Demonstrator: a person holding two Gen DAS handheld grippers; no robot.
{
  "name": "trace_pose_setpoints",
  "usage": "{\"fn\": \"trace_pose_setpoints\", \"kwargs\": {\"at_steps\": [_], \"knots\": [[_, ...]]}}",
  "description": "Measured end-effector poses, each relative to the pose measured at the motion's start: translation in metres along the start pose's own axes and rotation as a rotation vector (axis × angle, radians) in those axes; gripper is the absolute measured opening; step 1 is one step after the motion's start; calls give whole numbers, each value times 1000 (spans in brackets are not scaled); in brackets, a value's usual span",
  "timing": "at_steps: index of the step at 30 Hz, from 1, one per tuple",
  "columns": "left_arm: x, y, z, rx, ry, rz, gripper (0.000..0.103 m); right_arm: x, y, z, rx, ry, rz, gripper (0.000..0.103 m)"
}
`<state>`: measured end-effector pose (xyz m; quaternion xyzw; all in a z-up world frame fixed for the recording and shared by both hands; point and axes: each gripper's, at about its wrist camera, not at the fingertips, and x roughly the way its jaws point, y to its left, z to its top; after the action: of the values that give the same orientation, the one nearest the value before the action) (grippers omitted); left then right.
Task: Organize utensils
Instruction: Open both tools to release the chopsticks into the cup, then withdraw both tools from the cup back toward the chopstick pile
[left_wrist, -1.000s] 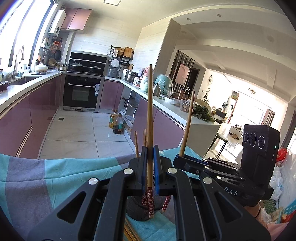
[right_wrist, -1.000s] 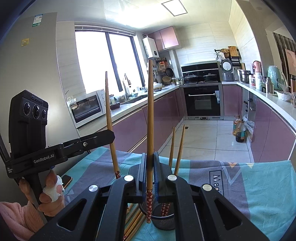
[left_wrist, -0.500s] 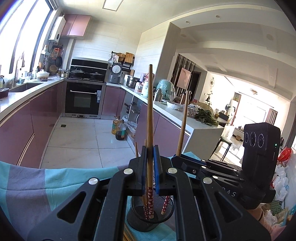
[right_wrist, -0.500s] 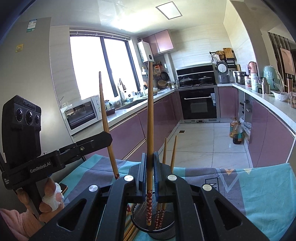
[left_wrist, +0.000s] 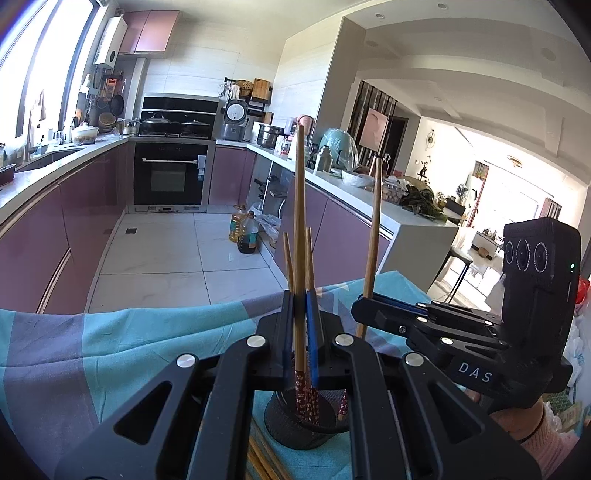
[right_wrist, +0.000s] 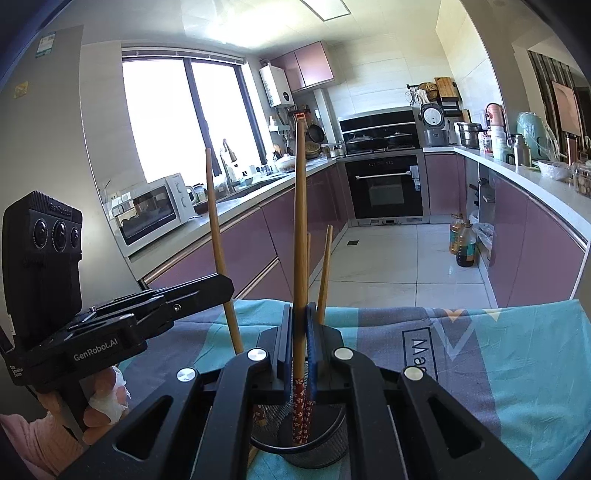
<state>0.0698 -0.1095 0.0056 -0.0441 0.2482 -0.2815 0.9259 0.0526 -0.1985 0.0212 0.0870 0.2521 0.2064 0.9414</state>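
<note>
To the right of your left tongs, the right gripper (left_wrist: 364, 306) reads "DAS". Left of your right tongs, the left gripper (right_wrist: 221, 286) reads "GenRobot.AI". Right of them, the tablecloth (right_wrist: 517, 354) shows "Mae".

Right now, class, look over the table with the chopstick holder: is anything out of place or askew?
Yes. Several loose chopsticks lie flat on the cloth beside the black mesh holder instead of standing in it. The two in the holder lean rather than stand straight. Nothing looks spilled or broken.
</note>
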Motion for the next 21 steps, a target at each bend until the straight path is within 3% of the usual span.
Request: {"fn": "trace_pose_setpoints", "kwargs": {"at_steps": [14,21], "knots": [[24,1,-10,51,149,1,7,20,-7,-21,29,153,-3,7],[35,14,-4,22,192,12,10,25,-12,-23,70,164,2,8]]}}
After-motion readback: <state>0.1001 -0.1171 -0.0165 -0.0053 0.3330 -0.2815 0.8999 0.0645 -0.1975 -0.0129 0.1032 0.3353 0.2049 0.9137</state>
